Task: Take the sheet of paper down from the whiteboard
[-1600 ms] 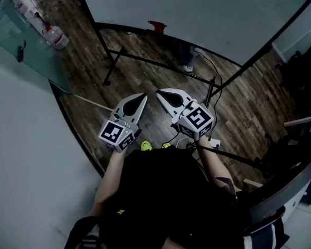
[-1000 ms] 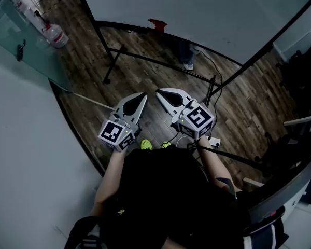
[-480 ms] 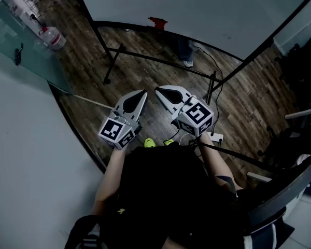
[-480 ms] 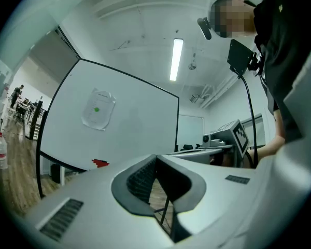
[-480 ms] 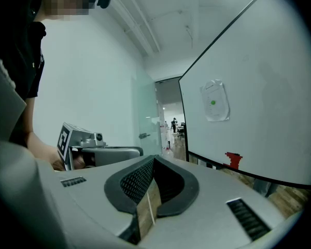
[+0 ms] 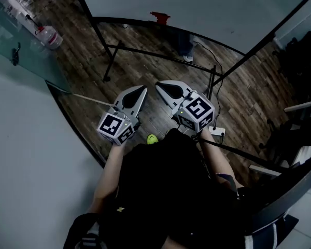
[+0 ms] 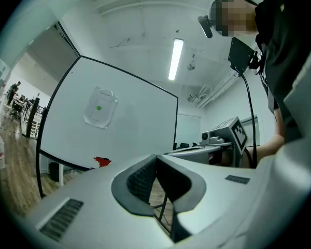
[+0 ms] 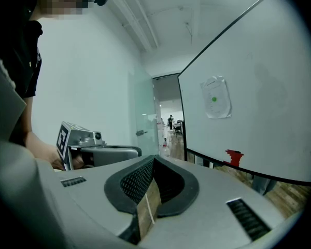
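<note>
The sheet of paper [image 7: 100,108] hangs on the whiteboard [image 7: 140,123] under a green dot magnet, some way ahead of both grippers. It also shows in the right gripper view, where the sheet [image 8: 216,97] is on the whiteboard [image 8: 264,108]. In the head view the left gripper [image 6: 143,88] and right gripper [image 6: 157,84] are held side by side over the floor, short of the whiteboard [image 6: 197,4]. The left gripper [image 7: 155,157] is shut with nothing in it. The right gripper [image 8: 154,158] is shut and empty too.
A red object [image 6: 159,17] sits on the board's lower ledge. The stand's black legs [image 6: 145,53] spread over the wooden floor. A water bottle [image 6: 48,35] and a glass partition [image 6: 20,51] are at the left, a white power strip [image 6: 217,131] and chairs [image 6: 300,139] at the right.
Both grippers sit slightly higher in the head view, still side by side and shut. The whiteboard's lower edge has also slid up the picture as the person shifted.
</note>
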A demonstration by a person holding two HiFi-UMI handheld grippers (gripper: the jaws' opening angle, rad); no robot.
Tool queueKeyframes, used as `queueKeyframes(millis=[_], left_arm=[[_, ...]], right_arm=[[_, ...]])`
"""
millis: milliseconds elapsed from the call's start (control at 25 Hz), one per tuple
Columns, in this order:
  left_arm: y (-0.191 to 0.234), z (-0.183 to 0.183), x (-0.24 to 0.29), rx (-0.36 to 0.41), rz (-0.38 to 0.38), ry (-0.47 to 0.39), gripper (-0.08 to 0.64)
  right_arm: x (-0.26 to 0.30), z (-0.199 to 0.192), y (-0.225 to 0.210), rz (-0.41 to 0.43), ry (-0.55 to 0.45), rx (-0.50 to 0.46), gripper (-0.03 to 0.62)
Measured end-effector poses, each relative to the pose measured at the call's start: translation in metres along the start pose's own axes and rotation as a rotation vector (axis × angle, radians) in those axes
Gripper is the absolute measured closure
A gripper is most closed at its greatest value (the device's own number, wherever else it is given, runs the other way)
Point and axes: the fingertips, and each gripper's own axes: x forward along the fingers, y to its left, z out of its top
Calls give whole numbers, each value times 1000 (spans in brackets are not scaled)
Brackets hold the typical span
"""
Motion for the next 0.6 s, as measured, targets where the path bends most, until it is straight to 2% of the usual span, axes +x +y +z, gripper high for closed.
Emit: queueKeyframes(millis=[600], left_arm=[[33,0,2,-31,26,-12,537]], right_arm=[[28,-2,-20,-6,14,18,571]])
